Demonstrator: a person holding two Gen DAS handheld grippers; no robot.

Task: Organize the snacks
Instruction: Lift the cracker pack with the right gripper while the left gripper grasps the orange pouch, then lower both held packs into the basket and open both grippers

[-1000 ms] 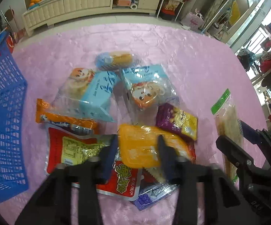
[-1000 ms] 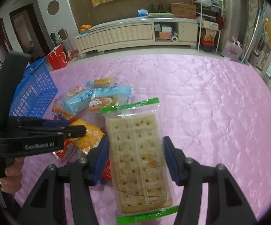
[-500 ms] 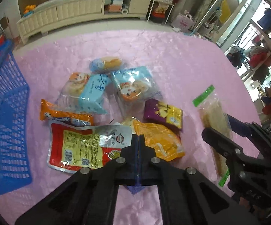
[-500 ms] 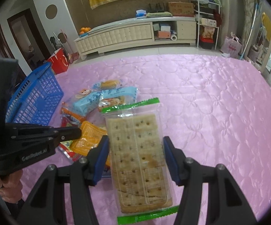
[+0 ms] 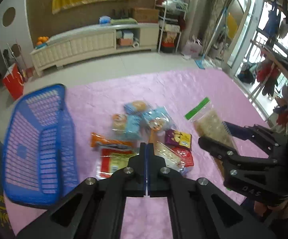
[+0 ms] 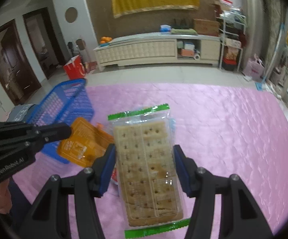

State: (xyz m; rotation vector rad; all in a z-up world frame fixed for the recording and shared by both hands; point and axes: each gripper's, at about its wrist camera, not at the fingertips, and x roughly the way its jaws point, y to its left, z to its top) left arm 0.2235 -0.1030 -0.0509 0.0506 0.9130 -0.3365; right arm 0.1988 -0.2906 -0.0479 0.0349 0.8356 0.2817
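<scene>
While gripping cracker pack (image 6: 145, 159) across its width in right gripper (image 6: 144, 156) jaws, holds it above pink surface (image 6: 223, 129); pinches orange packet (image 6: 82, 143) edge in closed left gripper (image 5: 146, 149) jaws, beside blue basket (image 5: 54, 139).

A clear pack of square crackers with green sealed ends (image 6: 147, 165) is held upright at lower centre, clamped by its long edges in the right gripper (image 6: 144, 159). A flat orange foil packet (image 6: 84, 141) is pinched by one edge in the left gripper (image 6: 68, 131) at centre left, hanging in front of a blue plastic lattice basket (image 5: 64, 149) (tilted, open side up). Left lying at mid-frame are light-blue packets (image 5: 132, 123), a long orange stick packet (image 5: 108, 142), a purple-and-yellow packet (image 5: 178, 138) and a red pouch (image 5: 114, 159), overlapping in a loose heap.
</scene>
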